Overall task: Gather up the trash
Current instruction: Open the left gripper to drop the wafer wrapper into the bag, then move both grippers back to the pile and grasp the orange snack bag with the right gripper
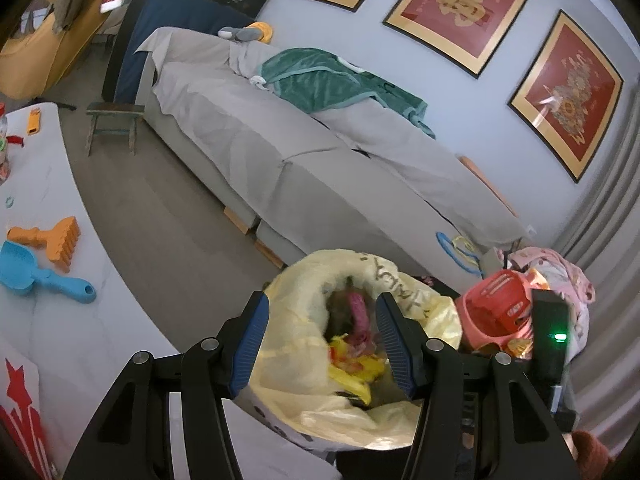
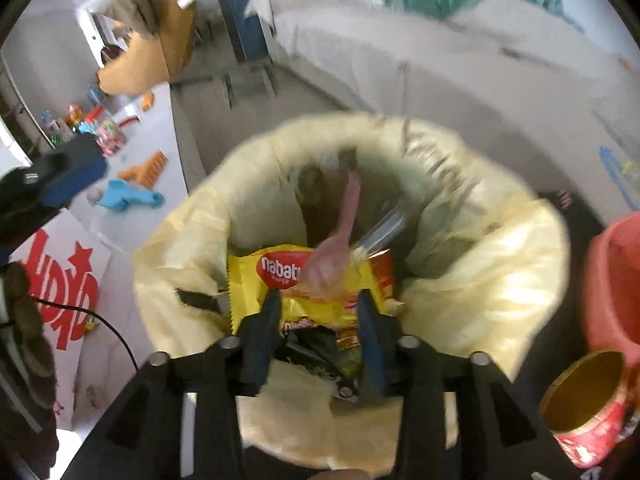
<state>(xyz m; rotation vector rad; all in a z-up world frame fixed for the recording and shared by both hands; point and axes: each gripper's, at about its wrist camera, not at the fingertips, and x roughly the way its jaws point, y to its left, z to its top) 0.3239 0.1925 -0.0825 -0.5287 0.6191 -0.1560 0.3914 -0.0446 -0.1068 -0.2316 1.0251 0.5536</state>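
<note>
Right claw (image 2: 318,312) above yellow wrapper (image 2: 308,280)

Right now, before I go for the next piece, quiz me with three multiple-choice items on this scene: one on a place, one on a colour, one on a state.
1. Where does the yellow wafer wrapper lie?
A. On the sofa
B. In the mouth of the pale yellow trash bag
C. On the white table

2. What colour is the toy scoop on the white table?
A. Blue
B. Green
C. Red

3. How does the right gripper stand?
A. Shut on the wrapper
B. Out of view
C. Jaws apart over the bag

Answers:
1 B, the right wrist view shows the wrapper inside the bag's rolled rim.
2 A, the scoop is light blue, beside an orange toy rake.
3 C, the fingers stand apart with the wrapper past the tips and nothing pinched.
</note>
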